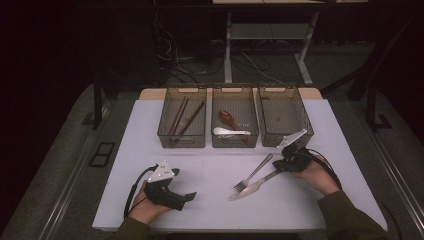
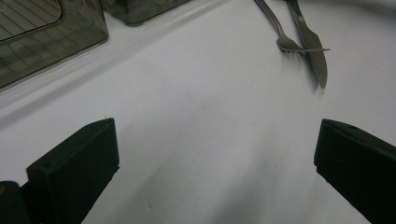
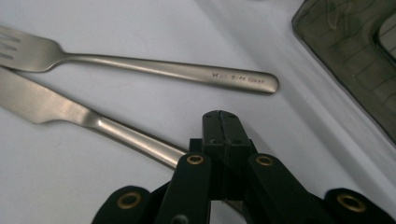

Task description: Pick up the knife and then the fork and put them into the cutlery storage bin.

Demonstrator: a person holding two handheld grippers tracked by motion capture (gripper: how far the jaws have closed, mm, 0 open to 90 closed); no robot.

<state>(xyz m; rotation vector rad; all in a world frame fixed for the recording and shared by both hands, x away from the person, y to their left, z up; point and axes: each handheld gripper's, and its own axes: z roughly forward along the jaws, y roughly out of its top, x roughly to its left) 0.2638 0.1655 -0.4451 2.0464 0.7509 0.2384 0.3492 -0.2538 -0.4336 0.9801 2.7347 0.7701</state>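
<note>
My right gripper (image 1: 286, 162) was clamped on the slim steel table knife (image 1: 252, 187), beside the steel fork (image 1: 253, 175).

From above, both lay on the white table (image 1: 210, 200). My left gripper (image 2: 215, 158) gaped empty. In the right gripper view, the jaws seemingly pinched the stiff, slippery handle end.

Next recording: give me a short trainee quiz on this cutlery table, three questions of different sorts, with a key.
1. True or false: the left tongs stand open above bare table.
2. Which bin holds the spoons: A left, B middle, C right?
3. Fill in: beside the fork on the table lies a ____.
Key: 1 true. 2 B, the middle bin. 3 knife.
</note>
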